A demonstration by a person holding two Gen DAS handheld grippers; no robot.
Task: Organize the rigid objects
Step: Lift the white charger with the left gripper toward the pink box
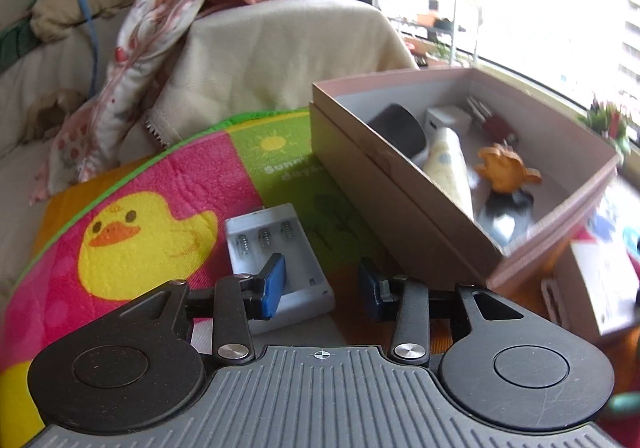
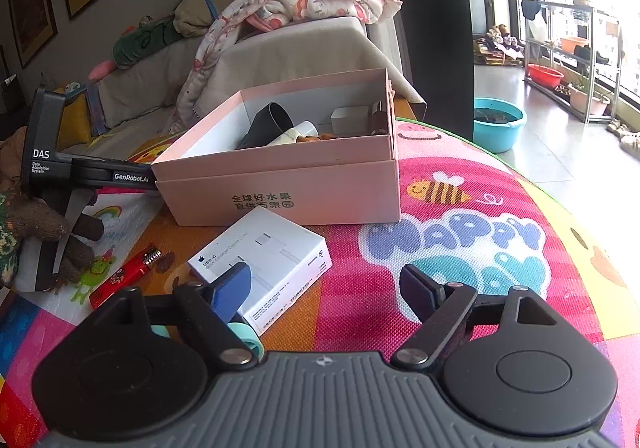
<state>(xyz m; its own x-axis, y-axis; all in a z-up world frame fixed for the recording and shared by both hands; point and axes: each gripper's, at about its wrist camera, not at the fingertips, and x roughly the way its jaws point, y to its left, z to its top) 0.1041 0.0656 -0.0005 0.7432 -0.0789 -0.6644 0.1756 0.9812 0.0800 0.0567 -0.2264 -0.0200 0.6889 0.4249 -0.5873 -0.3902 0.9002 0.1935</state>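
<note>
Claw status, left (image 1: 322,290): released, jaws apart, nothing between the pads. Claw status, right (image 2: 326,288): released, jaws spread wide, nothing gripped.

Completed portion, judged from the contents of the pink box (image 2: 280,184): several rigid items already lay inside it, ahead of both claws. These included a dark cylinder (image 1: 398,128), a cream tube (image 1: 448,164), a small white block (image 1: 446,120), an orange figure (image 1: 506,170) and a red-handled item (image 1: 500,126). A dark, blurred item also lay near the box's closest corner; its identity could not be determined.

Remaining portion: four items lay on the play mat (image 2: 460,216), outside the box.
- White battery holder (image 1: 276,264): just ahead of the left claw, partly behind its left pad, beside the box wall.
- White charger carton (image 2: 264,256): directly ahead of the right claw, between its left pad and the box.
- Red lighter (image 2: 124,276): left of the right claw.
- Teal ring (image 2: 248,336): close under the right claw's left finger.

Assessment: roughly half the task appeared done.
</note>
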